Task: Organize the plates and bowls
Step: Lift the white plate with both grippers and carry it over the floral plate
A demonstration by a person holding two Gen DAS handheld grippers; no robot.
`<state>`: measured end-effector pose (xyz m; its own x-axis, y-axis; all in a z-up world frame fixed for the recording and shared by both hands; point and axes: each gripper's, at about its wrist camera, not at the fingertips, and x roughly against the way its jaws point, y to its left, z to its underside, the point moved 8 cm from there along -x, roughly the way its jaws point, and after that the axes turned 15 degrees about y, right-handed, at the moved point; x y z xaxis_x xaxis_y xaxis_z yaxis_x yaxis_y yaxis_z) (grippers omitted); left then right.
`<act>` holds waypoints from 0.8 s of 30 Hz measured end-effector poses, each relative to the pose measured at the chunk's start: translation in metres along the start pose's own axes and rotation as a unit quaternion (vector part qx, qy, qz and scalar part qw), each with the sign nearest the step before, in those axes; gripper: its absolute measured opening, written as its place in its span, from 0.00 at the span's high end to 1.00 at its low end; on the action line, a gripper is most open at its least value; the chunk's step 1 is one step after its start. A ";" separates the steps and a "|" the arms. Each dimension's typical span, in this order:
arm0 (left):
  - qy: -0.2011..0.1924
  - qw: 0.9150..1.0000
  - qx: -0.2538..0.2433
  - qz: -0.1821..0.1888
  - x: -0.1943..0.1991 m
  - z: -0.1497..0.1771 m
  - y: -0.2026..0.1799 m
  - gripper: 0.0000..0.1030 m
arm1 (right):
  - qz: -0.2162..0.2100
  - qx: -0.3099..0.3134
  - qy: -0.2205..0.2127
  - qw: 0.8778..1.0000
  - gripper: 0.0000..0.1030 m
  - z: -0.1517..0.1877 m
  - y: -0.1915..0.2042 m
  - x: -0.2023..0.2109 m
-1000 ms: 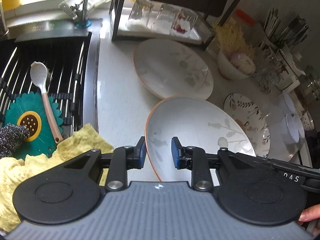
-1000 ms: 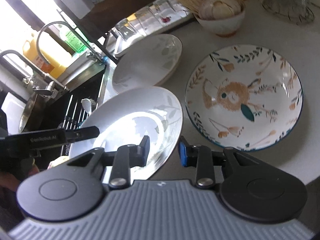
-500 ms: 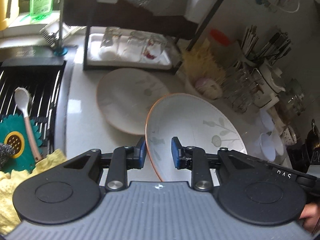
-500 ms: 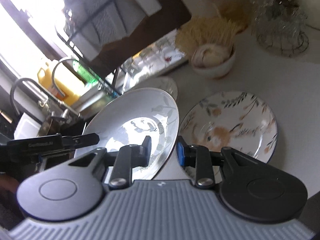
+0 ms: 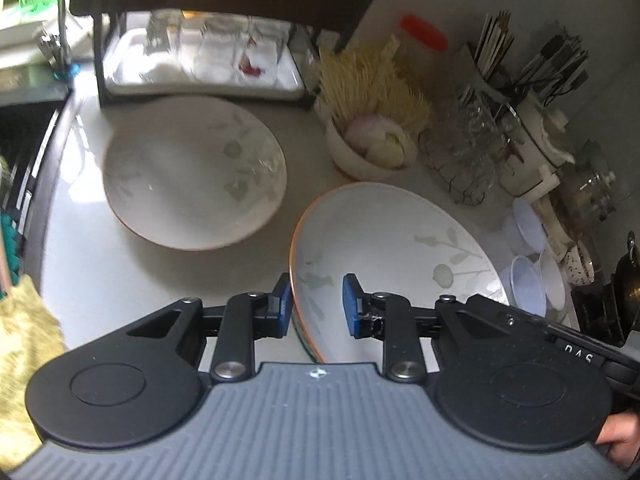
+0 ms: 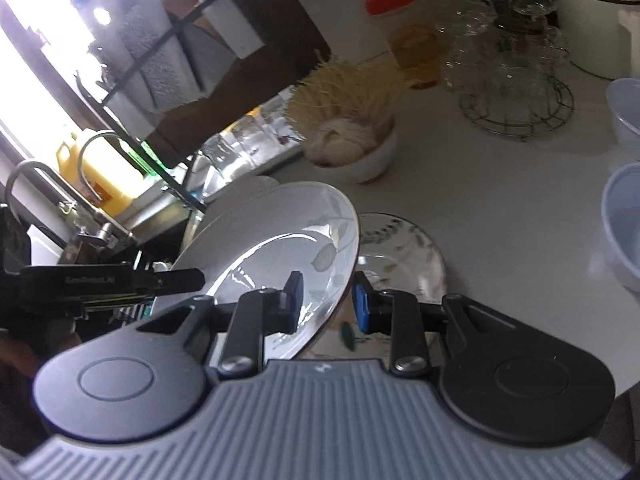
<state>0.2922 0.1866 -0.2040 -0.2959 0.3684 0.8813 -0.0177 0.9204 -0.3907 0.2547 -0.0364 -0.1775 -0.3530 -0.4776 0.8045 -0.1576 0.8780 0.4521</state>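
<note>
A white plate with an orange rim and pale leaf prints (image 5: 392, 256) hangs tilted above the counter, held from both sides. My left gripper (image 5: 316, 304) is shut on its near left rim. My right gripper (image 6: 328, 300) is shut on the opposite rim of the same plate (image 6: 276, 248). A matching white plate (image 5: 196, 172) lies flat on the counter near the sink. A floral plate (image 6: 404, 256) rests on the counter, partly under the held plate's right edge; the left wrist view does not show it.
A small bowl of garlic and yellow stalks (image 5: 368, 152) stands behind the plates. A dark rack with upturned glasses (image 5: 200, 60) is at the back, a wire glass stand (image 6: 516, 96) and clear plastic bowls (image 5: 528, 276) to the right. The sink (image 5: 16, 152) and a yellow cloth (image 5: 24, 340) are left.
Both grippers have lifted the white plate off the counter and carried it right, away from the sink. It now overlaps the floral plate, which the left view no longer shows.
</note>
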 end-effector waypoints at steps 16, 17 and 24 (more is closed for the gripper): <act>0.055 0.997 0.031 -0.038 -0.065 -0.007 -0.015 0.71 | 0.023 0.022 0.033 0.999 0.71 0.008 -0.045 -0.025; 0.054 0.997 0.032 -0.040 -0.067 -0.008 -0.015 0.71 | 0.024 0.024 0.035 0.999 0.71 0.008 -0.046 -0.025; 0.056 0.996 0.029 -0.060 -0.077 -0.007 -0.017 0.71 | 0.034 0.032 0.042 0.998 0.71 0.006 -0.052 -0.034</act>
<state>0.3224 0.1435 -0.2632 -0.1803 0.2717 0.9454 -0.1025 0.9507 -0.2927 0.2695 -0.0652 -0.2307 -0.2863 -0.4155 0.8633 -0.1946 0.9075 0.3722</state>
